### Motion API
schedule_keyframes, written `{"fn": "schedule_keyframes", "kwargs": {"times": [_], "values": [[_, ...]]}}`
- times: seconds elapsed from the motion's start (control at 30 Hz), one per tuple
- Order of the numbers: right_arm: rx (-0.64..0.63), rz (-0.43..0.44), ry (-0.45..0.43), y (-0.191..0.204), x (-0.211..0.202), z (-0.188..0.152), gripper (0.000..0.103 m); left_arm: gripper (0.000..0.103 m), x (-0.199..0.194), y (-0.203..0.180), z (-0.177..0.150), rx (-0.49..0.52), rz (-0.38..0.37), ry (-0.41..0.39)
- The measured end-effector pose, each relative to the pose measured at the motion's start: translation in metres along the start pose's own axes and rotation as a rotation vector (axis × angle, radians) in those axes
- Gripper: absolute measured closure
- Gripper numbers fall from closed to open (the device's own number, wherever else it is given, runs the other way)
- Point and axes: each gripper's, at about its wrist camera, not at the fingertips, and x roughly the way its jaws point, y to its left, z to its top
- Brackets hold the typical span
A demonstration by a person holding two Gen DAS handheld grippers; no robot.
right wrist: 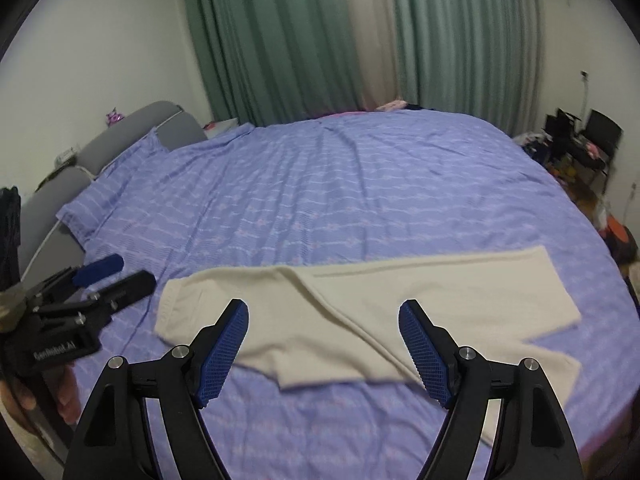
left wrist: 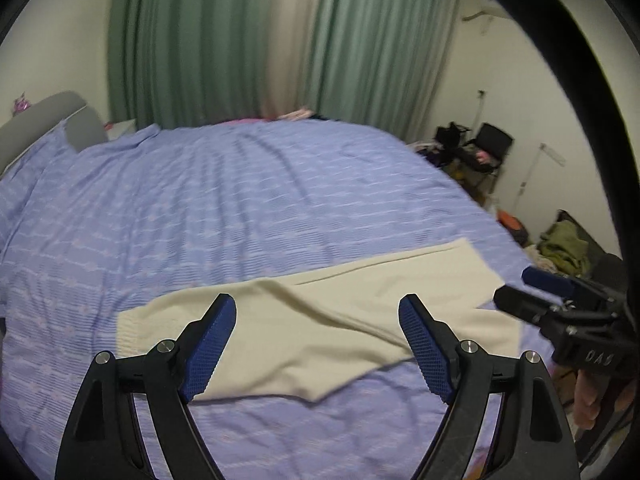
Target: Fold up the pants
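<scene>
At the far left, a grey padded headboard (right wrist: 132,128) is running along the edge of the wide bed covered in a lilac-blue patterned sheet (right wrist: 340,184). Next to it, the left gripper (left wrist: 316,344) with black arms and blue textured pads is hovering above the bedding with its jaws spread wide and nothing between them. Under and just beyond it, the cream knitted pants (right wrist: 360,312) are lying flat near the front edge of the bed, waistband toward the left and legs reaching right. They are looking only partly folded: one leg seems to be laid over the other along a diagonal seam, but the two leg ends at the right are splaying apart rather than stacking neatly, and the garment is sitting at full length, so squaring the legs and folding them up toward the waist are probably still to do. The right gripper (right wrist: 324,348) is hanging over the leg portion, jaws likewise parted and empty. Beyond the pants the bed is offering broad bare sheet, while the lower leg end is lying close to the near right edge of the mattress. At the far right, floor clutter and a dark chair (right wrist: 600,136) are standing well apart from the work.
</scene>
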Motion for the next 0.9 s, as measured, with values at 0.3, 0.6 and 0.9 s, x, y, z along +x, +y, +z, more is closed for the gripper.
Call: {"fn": "schedule_keyframes", "kwargs": {"times": [0.3, 0.6, 0.9], "values": [[0.032, -0.055, -0.013, -0.101, -0.078, -0.052, 0.025, 0.017, -0.016, -0.119, -0.025, 0.021, -0.038, 0.008], [-0.033, -0.003, 0.047, -0.219, -0.078, -0.087, 0.025, 0.017, 0.020, -0.225, -0.074, -0.133, 0.039, 0.089], [-0.083, 0.024, 0.186, -0.279, -0.045, -0.136, 0.025, 0.018, 0.062, -0.274, -0.114, -0.113, 0.110, 0.194]]}}
